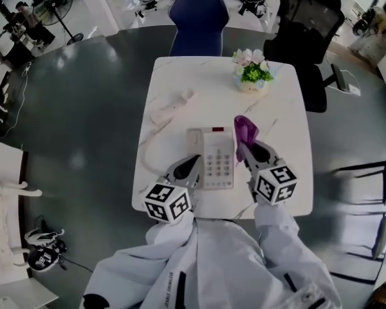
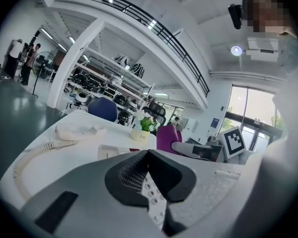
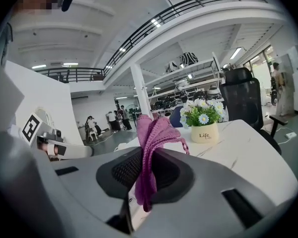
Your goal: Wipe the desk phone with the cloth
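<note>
Desk phone [image 1: 217, 158]: the base lies flat on the white marbled desk [image 1: 180, 76], keypad up, close to the near edge and between my two tools.
Handset [image 1: 172, 107]: off the cradle, lying on the desk beyond the phone's far left corner. Its cord [image 1: 146, 150] curves back along the phone's left side.
Left hand-held gripper [image 1: 194, 162]: right at the phone's left edge. I read the jaws as drawn together to a thin slit with nothing clamped. In the left gripper view, keypad buttons show through that slit.
Right hand-held gripper [image 1: 243, 147]: just beside the phone's right edge, jaws pinched on the cloth.
Cloth [image 1: 246, 130]: purple knit, bunched, standing up out of the right jaws by the phone's far right corner. I cannot tell whether it touches the phone.
Flower pot [image 1: 251, 73]: a small white pot of daisies, well beyond the phone toward the desk's far right corner.
Chairs: a blue chair [image 1: 198, 19] stands at the desk's far side, straight beyond the phone. A black office chair [image 1: 307, 24] stands to its right.
</note>
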A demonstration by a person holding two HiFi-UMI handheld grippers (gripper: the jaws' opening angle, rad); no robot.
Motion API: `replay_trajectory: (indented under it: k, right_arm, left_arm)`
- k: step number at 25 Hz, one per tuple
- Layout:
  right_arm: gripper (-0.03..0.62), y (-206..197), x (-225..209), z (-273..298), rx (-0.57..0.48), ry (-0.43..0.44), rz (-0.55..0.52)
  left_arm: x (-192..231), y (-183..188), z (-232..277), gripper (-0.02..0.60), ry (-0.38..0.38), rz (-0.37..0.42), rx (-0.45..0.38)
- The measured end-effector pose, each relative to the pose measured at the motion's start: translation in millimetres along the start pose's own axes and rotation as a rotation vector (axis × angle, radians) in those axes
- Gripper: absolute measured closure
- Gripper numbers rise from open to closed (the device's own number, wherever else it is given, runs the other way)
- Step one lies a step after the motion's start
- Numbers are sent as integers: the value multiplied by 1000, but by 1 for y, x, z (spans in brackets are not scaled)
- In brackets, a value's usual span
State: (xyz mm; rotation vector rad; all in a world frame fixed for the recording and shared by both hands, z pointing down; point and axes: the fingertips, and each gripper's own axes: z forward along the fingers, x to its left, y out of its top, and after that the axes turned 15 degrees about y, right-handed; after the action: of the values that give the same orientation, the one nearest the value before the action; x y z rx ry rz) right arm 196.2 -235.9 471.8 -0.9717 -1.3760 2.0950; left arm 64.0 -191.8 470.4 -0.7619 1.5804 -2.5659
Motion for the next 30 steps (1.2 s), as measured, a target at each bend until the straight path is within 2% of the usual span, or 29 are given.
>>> replay_trajectory:
  k: [4,14,23,30]
  right_arm:
    - [557,3,-14,15,34,19,-27]
    - [557,8,-25,58,161,91,-200]
    - [557,-21,-19,81,289,191,-251]
    - [557,-36,-14,85,349,210,-241]
  left_arm:
    - [7,0,6,584,37,-16,-6]
    - [18,-3,17,583,121,-55,-18]
    - [20,-12,18,583,179,-76,-24]
    - [17,-21,19,583,164,-78,-7]
